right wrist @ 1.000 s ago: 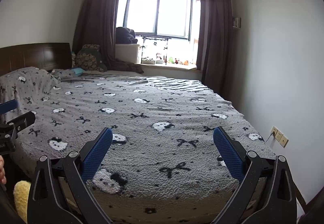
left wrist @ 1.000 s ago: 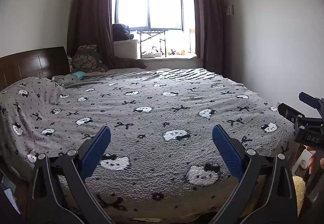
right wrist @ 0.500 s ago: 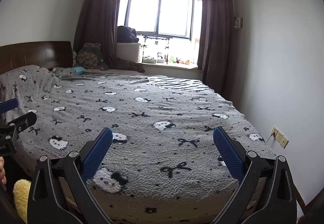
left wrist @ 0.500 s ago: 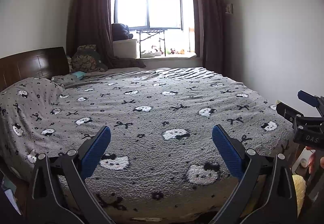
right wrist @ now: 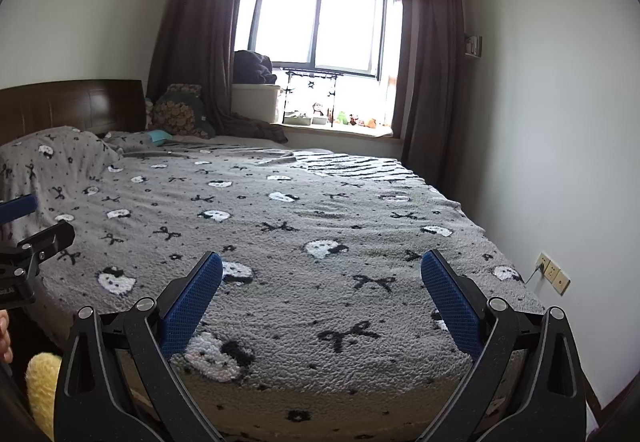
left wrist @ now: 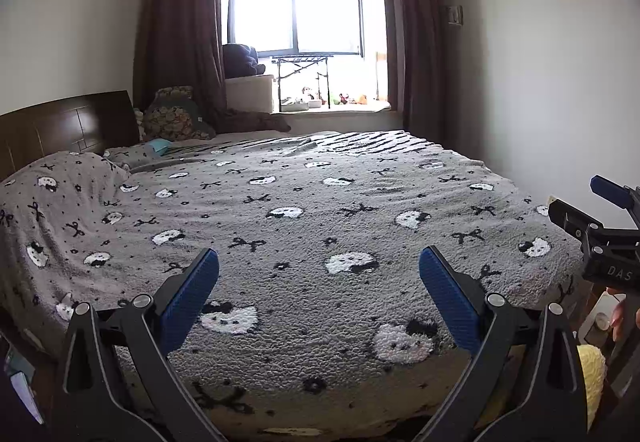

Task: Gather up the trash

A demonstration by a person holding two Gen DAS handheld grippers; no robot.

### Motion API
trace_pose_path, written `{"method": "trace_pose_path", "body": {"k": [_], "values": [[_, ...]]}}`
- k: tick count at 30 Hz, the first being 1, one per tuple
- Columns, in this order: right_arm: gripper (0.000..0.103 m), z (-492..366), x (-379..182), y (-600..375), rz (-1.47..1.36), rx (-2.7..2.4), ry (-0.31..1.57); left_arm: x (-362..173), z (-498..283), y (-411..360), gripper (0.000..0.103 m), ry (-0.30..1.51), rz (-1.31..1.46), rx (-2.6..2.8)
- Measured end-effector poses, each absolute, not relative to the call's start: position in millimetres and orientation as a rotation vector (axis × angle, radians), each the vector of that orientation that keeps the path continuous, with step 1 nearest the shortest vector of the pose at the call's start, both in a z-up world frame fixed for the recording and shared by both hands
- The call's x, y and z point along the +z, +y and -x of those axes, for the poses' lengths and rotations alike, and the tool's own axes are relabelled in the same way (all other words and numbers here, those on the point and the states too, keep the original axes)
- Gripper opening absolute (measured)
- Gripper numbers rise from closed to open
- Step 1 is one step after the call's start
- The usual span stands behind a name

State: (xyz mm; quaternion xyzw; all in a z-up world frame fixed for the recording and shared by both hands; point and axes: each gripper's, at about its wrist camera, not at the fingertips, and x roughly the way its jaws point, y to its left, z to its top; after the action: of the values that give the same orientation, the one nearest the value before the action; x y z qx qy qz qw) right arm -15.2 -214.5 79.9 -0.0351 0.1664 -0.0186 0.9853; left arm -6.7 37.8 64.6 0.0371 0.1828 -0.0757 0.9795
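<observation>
My left gripper (left wrist: pixel 319 268) is open and empty, held above the near edge of a bed with a grey cat-and-bow blanket (left wrist: pixel 312 210). My right gripper (right wrist: pixel 322 270) is open and empty too, beside it to the right, over the same blanket (right wrist: pixel 280 218). Each gripper shows at the edge of the other's view: the right one in the left wrist view (left wrist: pixel 600 218), the left one in the right wrist view (right wrist: pixel 28 230). A small teal item (left wrist: pixel 160 145) lies near the pillows; I cannot tell what it is. No clear trash shows on the blanket.
A dark wooden headboard (left wrist: pixel 68 126) is at the left. A window sill (left wrist: pixel 332 106) with small objects and a white box lies beyond the bed. A white wall with a socket (right wrist: pixel 554 274) is close on the right. A yellow fluffy thing (right wrist: pixel 42 390) is low between the grippers.
Both views have drifted slightly; the right gripper has risen and moved a little closer to the bed. Both grippers stay open and empty.
</observation>
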Motion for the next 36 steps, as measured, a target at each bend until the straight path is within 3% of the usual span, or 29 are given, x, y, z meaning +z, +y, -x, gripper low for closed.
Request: {"method": "trace_pose_path", "body": {"k": [36], "values": [[0.1,13.5,82.4,-211.1,0.068,-0.025,0.329,67.4,5.2,41.6,0.095,0.367,-0.078,-0.14]]}}
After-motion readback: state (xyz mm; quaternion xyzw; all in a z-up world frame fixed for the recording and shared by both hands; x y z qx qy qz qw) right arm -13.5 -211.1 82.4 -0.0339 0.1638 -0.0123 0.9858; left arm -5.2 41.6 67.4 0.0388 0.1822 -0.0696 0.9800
